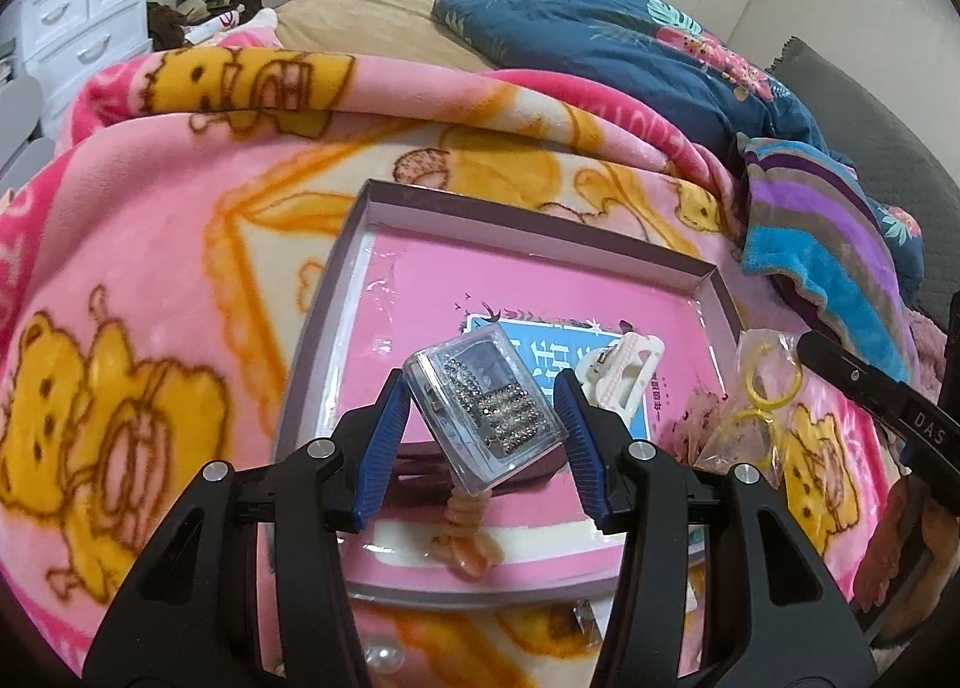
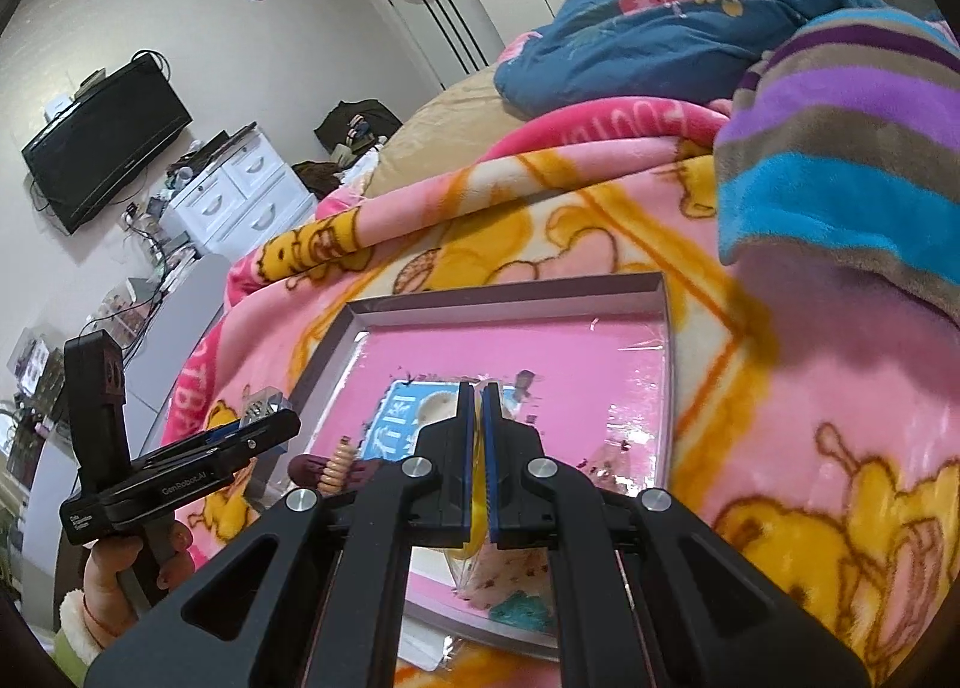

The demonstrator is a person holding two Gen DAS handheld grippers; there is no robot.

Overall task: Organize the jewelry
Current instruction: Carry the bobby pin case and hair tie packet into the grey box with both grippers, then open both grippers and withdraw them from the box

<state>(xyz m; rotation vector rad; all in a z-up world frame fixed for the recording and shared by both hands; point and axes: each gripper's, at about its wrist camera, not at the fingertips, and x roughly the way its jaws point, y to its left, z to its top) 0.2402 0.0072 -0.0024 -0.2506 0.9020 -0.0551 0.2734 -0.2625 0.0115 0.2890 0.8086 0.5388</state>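
My left gripper (image 1: 480, 388) is shut on a clear plastic case of rhinestone pieces (image 1: 483, 409), held tilted above the pink-lined box (image 1: 384, 208). In the box lie a white hair claw (image 1: 624, 373), a dark hair tie and a peach spiral hair tie (image 1: 468, 532). My right gripper (image 2: 477, 388) is shut on a clear bag of yellow rings (image 1: 753, 406), held at the box's right edge; yellow shows between its fingers (image 2: 477, 484). The left gripper (image 2: 264, 424) with the case also shows in the right wrist view.
The box sits on a pink bear-print blanket (image 1: 150, 268) on a bed. A striped blanket (image 1: 828, 232) and blue floral quilt (image 1: 630, 40) lie behind it. A pearl piece (image 1: 384, 658) lies near the box's front. A white dresser (image 2: 240, 190) stands at far left.
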